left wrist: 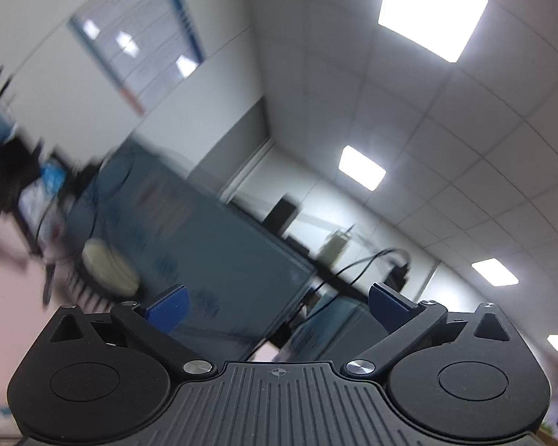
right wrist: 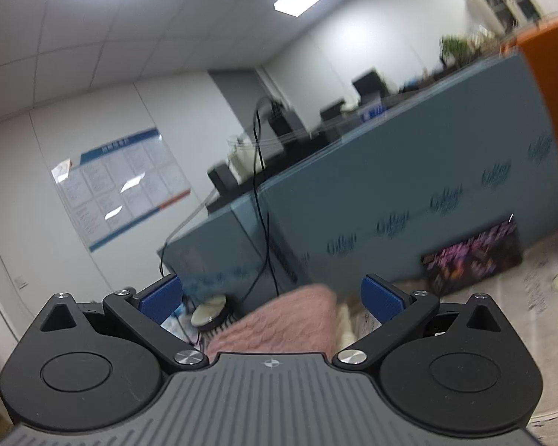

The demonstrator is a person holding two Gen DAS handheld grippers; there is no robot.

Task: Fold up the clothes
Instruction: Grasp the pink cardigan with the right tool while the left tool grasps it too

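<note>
My right gripper is open and empty, tilted up toward the room. A fluffy pink garment lies just below and ahead of it, between the blue pads but under them, not gripped. My left gripper is open and empty, pointing up at the ceiling and the blue partition. A pink surface fills the left edge of the left wrist view; I cannot tell whether it is clothing. Both views are blurred by motion.
A blue partition stands ahead with black cables hanging over it. A round cream object sits near its foot, also in the right wrist view. A dark printed box and newspaper-covered surface lie at right.
</note>
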